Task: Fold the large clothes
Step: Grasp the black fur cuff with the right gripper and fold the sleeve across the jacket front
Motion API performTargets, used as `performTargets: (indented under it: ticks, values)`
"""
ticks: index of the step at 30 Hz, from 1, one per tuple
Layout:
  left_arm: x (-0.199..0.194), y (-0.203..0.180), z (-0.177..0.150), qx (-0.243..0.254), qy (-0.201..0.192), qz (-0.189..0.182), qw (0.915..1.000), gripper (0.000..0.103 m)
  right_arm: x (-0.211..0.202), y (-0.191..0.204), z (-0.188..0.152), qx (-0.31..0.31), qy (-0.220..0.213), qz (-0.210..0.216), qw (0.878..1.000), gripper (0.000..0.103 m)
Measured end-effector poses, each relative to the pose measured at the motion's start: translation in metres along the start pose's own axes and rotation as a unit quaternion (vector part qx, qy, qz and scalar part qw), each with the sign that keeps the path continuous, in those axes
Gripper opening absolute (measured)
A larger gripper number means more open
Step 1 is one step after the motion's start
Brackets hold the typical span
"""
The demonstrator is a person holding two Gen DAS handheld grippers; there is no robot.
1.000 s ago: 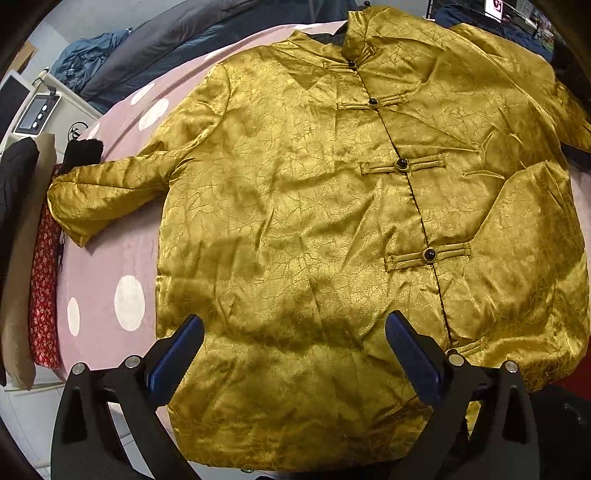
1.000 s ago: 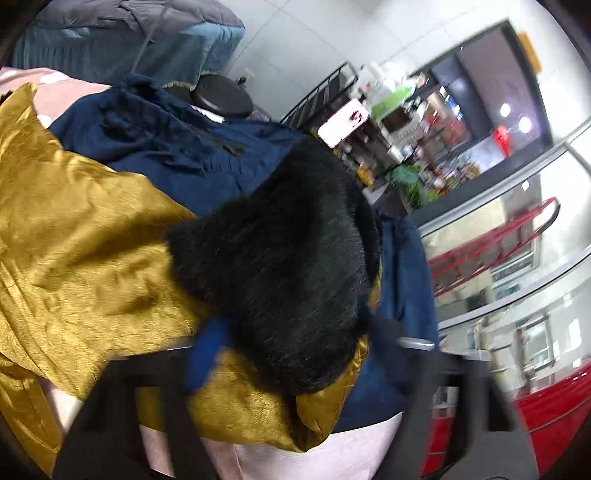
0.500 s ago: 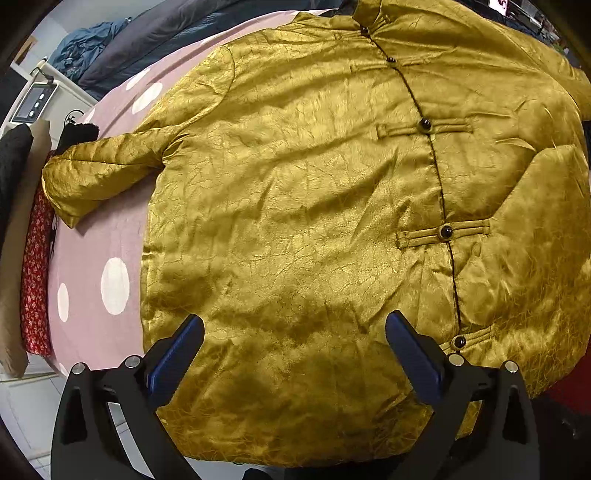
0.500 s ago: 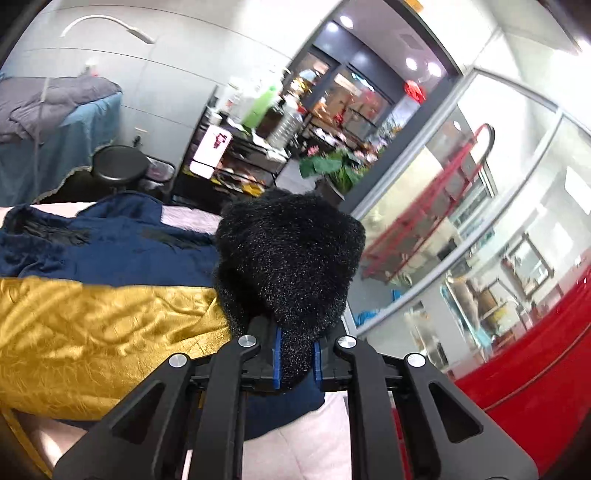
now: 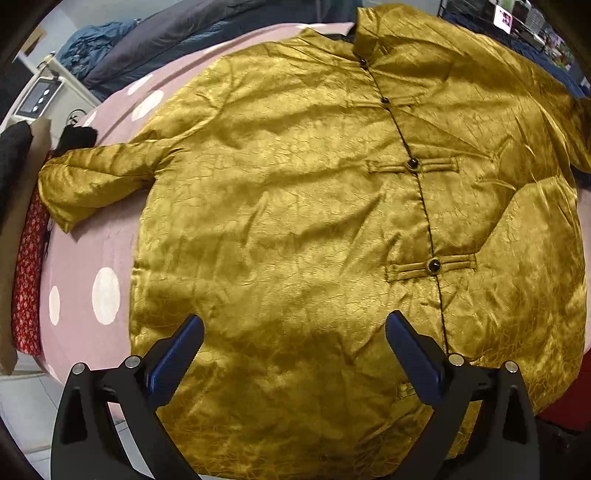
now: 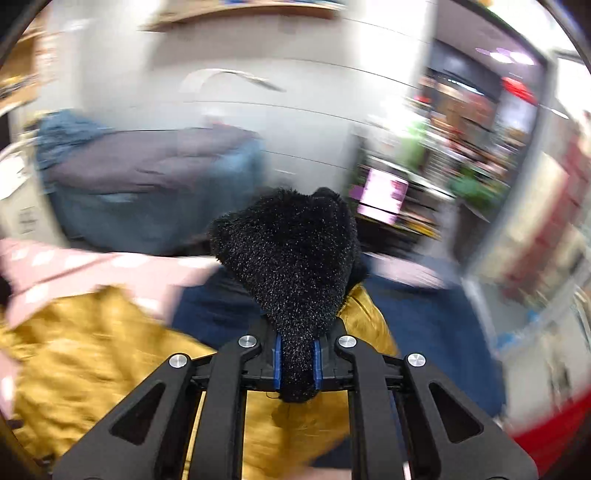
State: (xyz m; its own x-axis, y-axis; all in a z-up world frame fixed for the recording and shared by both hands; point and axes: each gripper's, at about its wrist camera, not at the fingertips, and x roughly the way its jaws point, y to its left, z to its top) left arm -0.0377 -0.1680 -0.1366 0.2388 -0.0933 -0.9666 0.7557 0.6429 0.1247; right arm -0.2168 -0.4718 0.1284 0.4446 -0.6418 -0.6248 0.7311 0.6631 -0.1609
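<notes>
A gold satin jacket (image 5: 314, 206) with black knot buttons lies front up on a pink polka-dot bed (image 5: 103, 258). Its left sleeve (image 5: 99, 173) stretches to the bed's left edge and ends in a black fur cuff (image 5: 75, 137). My left gripper (image 5: 293, 354) is open and empty above the jacket's hem. My right gripper (image 6: 297, 363) is shut on the other black fur cuff (image 6: 295, 258) and holds it lifted, with gold sleeve fabric (image 6: 96, 354) hanging below. The right wrist view is motion-blurred.
Blue and grey bedding (image 5: 177, 33) is piled behind the bed. A white appliance (image 5: 40, 98) and a red patterned cloth (image 5: 27, 266) sit at the left edge. A navy garment (image 6: 424, 325) lies under the lifted sleeve. Shelves (image 6: 461, 147) stand at the right.
My right gripper has closed on the fur cuff, lifted it and swung left towards the bed. My left gripper stayed open, shifting slightly over the hem.
</notes>
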Motion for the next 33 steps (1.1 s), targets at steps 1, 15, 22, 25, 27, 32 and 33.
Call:
performTargets:
  ticks: [1, 15, 22, 25, 27, 32, 33]
  values:
    - [-0.001, 0.004, -0.003, -0.007, -0.004, 0.005, 1.0000, 0.097, 0.005, 0.036, 0.007, -0.021, -0.001, 0.043, 0.999, 0.012]
    - [-0.024, 0.059, -0.066, -0.125, 0.001, 0.026, 0.9918, 0.097, 0.050, 0.366, -0.083, -0.222, 0.055, 0.244, 0.942, 0.012]
    - [-0.015, 0.079, -0.056, -0.145, -0.003, 0.025, 0.9892, 0.097, 0.073, 0.410, -0.143, -0.258, 0.087, 0.239, 0.932, 0.039]
    - [-0.017, 0.083, -0.046, -0.139, -0.016, 0.026, 0.9898, 0.097, 0.072, 0.416, -0.154, -0.289, 0.074, 0.220, 0.929, 0.066]
    - [-0.017, 0.084, -0.039, -0.136, -0.019, 0.024, 0.9902, 0.097, 0.070, 0.414, -0.156, -0.300, 0.086, 0.220, 0.924, 0.069]
    - [-0.014, 0.083, -0.028, -0.133, -0.027, 0.015, 0.9906, 0.097, 0.037, 0.376, -0.164, -0.303, 0.099, 0.263, 0.910, 0.081]
    - [-0.013, 0.081, -0.027, -0.132, -0.025, 0.015, 0.9908, 0.097, 0.027, 0.365, -0.168, -0.307, 0.097, 0.270, 0.907, 0.081]
